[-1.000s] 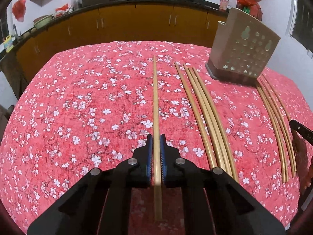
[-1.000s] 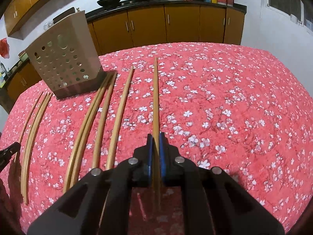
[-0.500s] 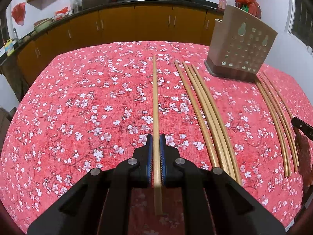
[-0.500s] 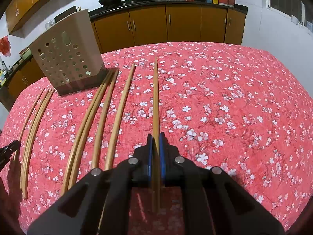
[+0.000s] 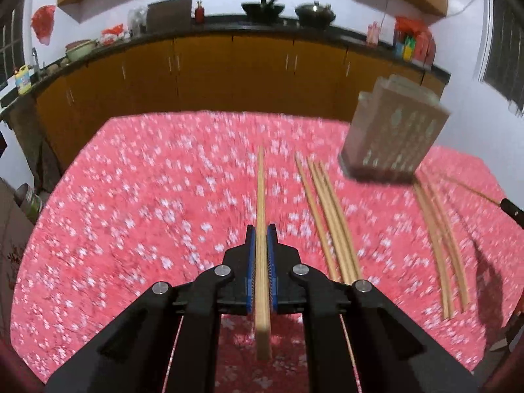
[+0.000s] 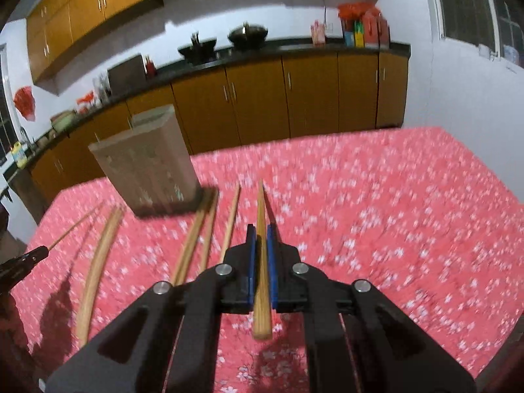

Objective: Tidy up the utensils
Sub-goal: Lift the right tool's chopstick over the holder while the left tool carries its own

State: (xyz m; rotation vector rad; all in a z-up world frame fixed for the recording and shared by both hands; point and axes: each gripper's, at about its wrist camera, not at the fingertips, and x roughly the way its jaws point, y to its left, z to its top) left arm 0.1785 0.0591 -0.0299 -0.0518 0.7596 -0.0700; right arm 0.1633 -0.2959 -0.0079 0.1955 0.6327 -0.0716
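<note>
Two grippers here, one chopstick apiece. Left gripper (image 5: 261, 232) clamped tight on a wooden chopstick (image 5: 261, 196), blue pads pressed against both sides of it, thick square end poking back toward the camera and the thin tip pointing out over the bench (image 5: 131, 229). Same deal on the other side: right gripper (image 6: 261, 232) closed on its own chopstick (image 6: 261, 209), butt end sticking out behind the fingers, tip aimed forward and casting a thin dark shadow on the cloth just to its right.

Bench covered in a red cloth with little white blossoms, all pretty smeared by blur. Still lying flat on it: a bunch of loose chopsticks (image 5: 330, 216) just right of the held one in the left wrist view, and a second bunch (image 5: 439, 245) further right, past the holder. From the right wrist view, the same loose sticks show up left of the held one, one single (image 6: 231, 219) and a pair (image 6: 196, 235) nearer the holder, plus a curved-looking bunch (image 6: 95, 262) far left.

Beige perforated utensil holder (image 6: 147, 163) standing upright on a dark base toward the far side of the bench, between the two groups of loose sticks. Hard to tell whether anything sits inside it.

Background: orange-brown kitchen cabinets (image 5: 229, 72) under a dark countertop, two woks (image 5: 288, 9) up top.
</note>
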